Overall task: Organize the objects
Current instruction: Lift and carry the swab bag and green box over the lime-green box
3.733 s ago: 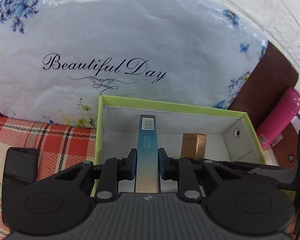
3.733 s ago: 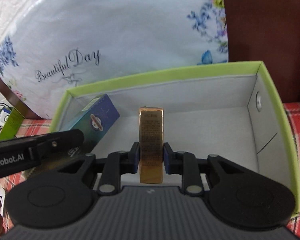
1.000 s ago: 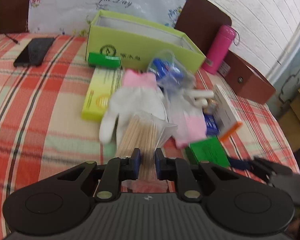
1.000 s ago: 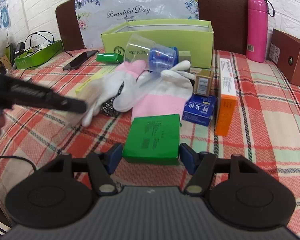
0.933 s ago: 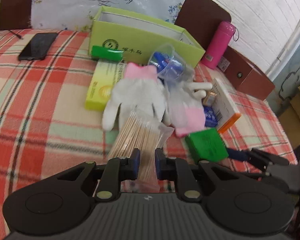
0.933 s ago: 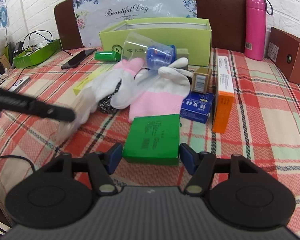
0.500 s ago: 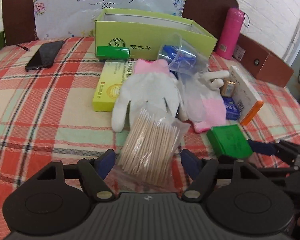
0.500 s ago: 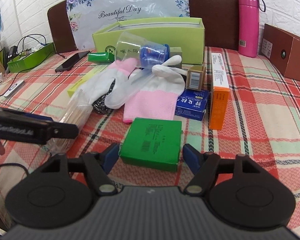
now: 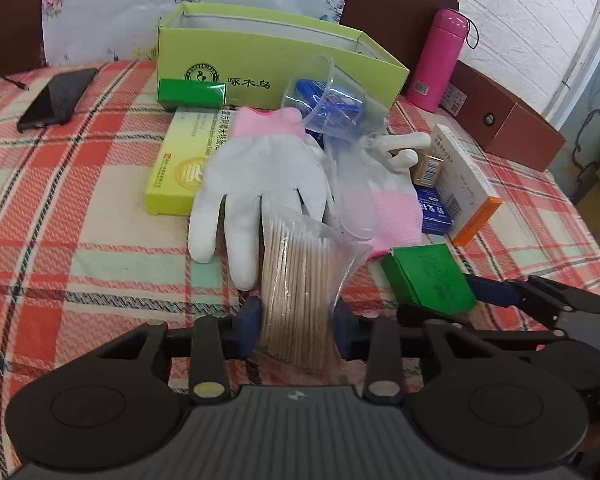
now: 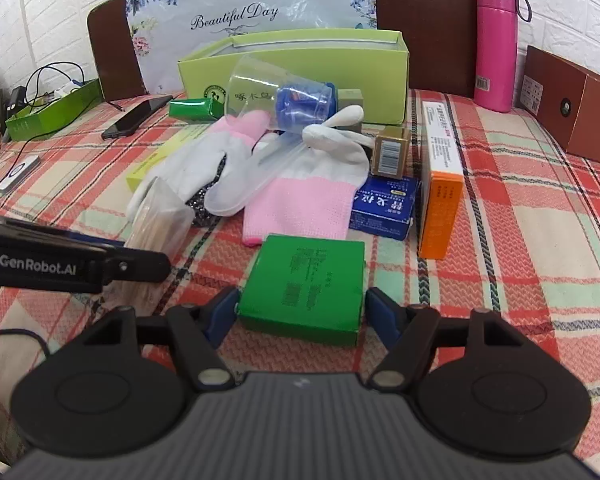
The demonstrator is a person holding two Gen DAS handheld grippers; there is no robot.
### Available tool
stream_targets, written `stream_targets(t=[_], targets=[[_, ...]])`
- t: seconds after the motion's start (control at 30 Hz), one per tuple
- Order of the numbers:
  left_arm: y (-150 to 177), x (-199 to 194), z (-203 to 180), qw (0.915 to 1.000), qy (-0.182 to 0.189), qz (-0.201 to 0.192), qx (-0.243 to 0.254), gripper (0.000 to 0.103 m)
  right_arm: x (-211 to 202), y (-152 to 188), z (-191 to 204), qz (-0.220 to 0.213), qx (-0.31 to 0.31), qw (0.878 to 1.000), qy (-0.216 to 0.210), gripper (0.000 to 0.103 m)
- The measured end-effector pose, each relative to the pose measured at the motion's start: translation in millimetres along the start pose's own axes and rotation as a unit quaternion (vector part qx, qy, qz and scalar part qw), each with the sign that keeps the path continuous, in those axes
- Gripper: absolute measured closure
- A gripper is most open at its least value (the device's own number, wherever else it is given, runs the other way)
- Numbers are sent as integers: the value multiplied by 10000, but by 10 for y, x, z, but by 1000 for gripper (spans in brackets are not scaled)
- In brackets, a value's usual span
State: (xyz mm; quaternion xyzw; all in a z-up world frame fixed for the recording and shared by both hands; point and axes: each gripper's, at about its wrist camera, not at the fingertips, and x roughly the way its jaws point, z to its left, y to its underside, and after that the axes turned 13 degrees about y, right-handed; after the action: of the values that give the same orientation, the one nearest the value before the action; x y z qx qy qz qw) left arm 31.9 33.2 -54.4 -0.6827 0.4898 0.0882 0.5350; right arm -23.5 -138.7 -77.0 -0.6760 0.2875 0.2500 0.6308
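My left gripper (image 9: 298, 326) stands open around a clear bag of wooden sticks (image 9: 300, 280) lying on the plaid cloth; its pads sit at the bag's sides. My right gripper (image 10: 300, 312) is open around a flat green box (image 10: 304, 286), pads at its edges. Behind lie white-and-pink gloves (image 9: 260, 172), a clear cup (image 10: 276, 92) holding something blue, a blue box (image 10: 384, 208), a small gold box (image 10: 390, 152), a white-and-orange box (image 10: 440, 176), a yellow box (image 9: 184, 160) and a small green box (image 9: 192, 92). The light-green open box (image 9: 276, 64) stands at the back.
A black phone (image 9: 58, 98) lies at the left. A pink bottle (image 10: 496, 40) and a brown box (image 10: 572, 100) stand at the right. A green tray with cables (image 10: 48, 112) is at the far left. A floral bag leans behind the box.
Both grippers left the light-green box and came back to the pile. The left gripper opened wide half a second ago and has narrowed around the bag of sticks. The right gripper stays open at the green box.
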Motion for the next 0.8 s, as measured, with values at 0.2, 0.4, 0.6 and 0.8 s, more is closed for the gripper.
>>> stream_targets(t=[0.2,0.4,0.6,0.8], targets=[[7,-13,-11,9999,91,53,113,73,3,1,17,-4,-118,9999,23,40],[-68,-237,-55,9993,308,-125,165,78,-140,-83,-15,-157,-137,9998,-63,41],[-381,-478,-137,9964,481,-609,333,78,-358,-367,-94,-607,-21,9979,-239,41],[-826,-598,-174,9908,671,-1099,421,78,-498,-818,-221,-1303,14,9914,-129,41]])
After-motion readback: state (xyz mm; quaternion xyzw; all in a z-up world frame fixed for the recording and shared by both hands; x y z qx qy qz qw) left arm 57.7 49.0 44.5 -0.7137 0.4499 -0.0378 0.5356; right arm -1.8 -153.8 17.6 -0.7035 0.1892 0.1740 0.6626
